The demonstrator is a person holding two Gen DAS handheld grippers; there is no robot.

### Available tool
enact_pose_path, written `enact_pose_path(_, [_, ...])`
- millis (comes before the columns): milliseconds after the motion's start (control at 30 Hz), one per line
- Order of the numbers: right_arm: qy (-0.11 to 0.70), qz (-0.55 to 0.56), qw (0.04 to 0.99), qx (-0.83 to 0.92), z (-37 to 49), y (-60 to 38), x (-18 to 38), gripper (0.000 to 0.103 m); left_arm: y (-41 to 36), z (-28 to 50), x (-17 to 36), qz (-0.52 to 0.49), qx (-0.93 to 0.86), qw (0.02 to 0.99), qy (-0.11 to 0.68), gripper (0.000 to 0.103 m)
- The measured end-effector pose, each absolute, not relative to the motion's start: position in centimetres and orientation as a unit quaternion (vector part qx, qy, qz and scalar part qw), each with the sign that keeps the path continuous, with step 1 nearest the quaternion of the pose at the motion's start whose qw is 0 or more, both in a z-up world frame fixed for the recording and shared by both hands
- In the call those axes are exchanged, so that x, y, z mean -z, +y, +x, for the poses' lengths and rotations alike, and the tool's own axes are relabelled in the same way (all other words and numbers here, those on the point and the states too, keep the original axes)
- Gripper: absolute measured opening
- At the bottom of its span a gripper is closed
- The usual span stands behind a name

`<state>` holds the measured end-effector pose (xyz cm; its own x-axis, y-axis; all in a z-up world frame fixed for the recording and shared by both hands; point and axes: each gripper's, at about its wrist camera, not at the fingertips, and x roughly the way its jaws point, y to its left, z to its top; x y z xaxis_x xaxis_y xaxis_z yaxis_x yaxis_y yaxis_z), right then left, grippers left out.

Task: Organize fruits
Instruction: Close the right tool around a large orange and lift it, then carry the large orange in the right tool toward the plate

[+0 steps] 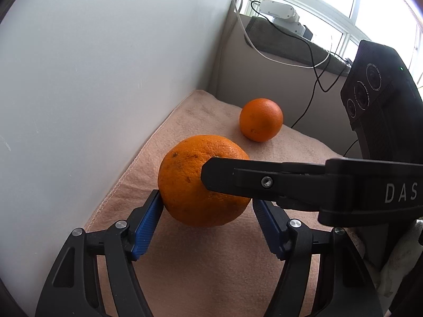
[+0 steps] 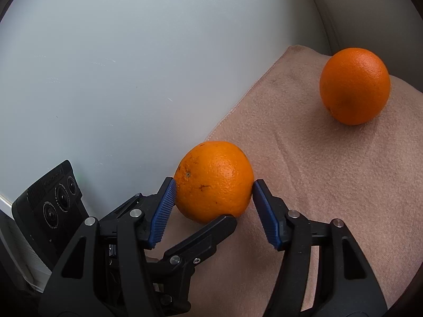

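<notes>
Against the white wall (image 1: 92, 79), the near orange (image 1: 203, 179) sits on the pink towel (image 1: 211, 264). The left gripper (image 1: 206, 211) brackets it, jaws wide, left pad touching the peel. The right gripper (image 2: 212, 206) has both blue pads pressed on its sides. The far orange (image 2: 354, 85) lies well apart.

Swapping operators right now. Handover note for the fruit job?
Right gripper: shut on the near orange, a pad on each side.
Left gripper: straddles the same orange; one pad touches, the other is partly hidden, so its grip is unclear.
Far orange: loose on the pink towel, towards the back.
Done: nothing visibly sorted.
Left: place both oranges; no container in view.
</notes>
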<state>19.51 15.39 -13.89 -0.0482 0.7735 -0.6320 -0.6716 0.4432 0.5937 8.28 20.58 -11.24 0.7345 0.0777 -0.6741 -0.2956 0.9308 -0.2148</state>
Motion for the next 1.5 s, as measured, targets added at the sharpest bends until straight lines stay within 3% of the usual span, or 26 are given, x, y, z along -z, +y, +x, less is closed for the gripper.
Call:
enact_pose_path(933, [0.449,0.085,0.791,-0.406,19.0,-6.7,5.5,0.063,5.7,11.1,7.1,-0.12,0.059,0.937,0.322,0.07])
enact_pose_path(1500, [0.443,0.107,0.836,-0.306,19.1,-17.9,6.1,0.063,-4.1,13.5,7.5,-0.097,0.171,0.916,0.349,0.07])
